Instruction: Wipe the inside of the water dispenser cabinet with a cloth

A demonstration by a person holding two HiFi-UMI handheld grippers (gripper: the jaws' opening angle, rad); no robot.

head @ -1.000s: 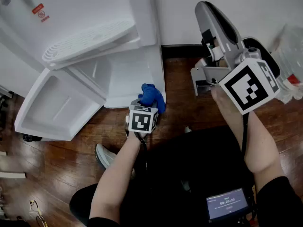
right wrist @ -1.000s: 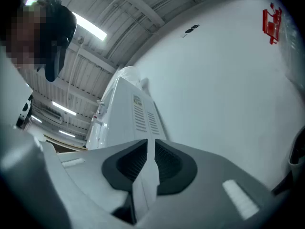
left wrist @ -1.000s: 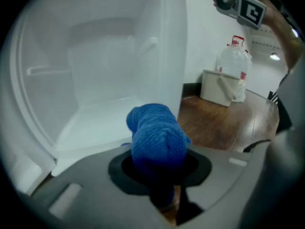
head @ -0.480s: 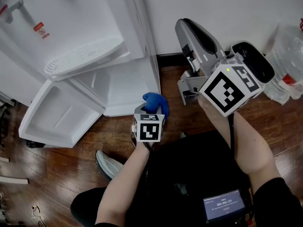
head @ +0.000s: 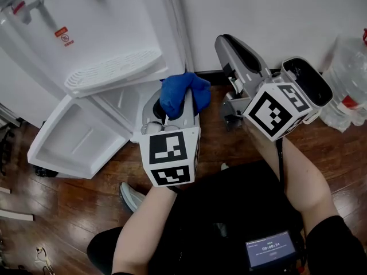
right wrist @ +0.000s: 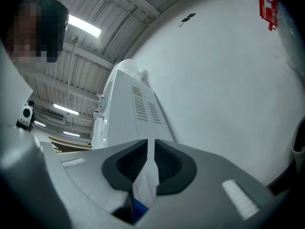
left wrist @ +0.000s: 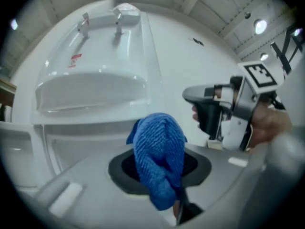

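A: What is the biggest thing in front of you?

B: The white water dispenser (head: 114, 27). It has two taps (left wrist: 116, 23) near its top and a ribbed drip tray (head: 112, 67) under them. Below the tray the cabinet (head: 123, 99) is open. Its door (head: 74, 139) swings wide on the side of the dispenser away from your grippers.

A: And off to the other side of the dispenser?

B: A clear water bottle (head: 347, 79) stands well apart from the dispenser.

A: Where do you have the two grippers?

B: Your right gripper (head: 229, 42) is beside the dispenser, off its right edge. It points along the dispenser's side panel. Its jaws are drawn together with only a sliver between the pads, and they hold nothing. Your left gripper (head: 178, 96) is in front of the dispenser and faces its front, about level with the cabinet opening.

A: And the cloth?

B: The blue cloth (head: 183, 93) is bunched between your left gripper's jaws, which are clamped on it. A thick fold stands up past the tips. It is in front of the dispenser, outside the cabinet, and whether it touches the dispenser I cannot tell
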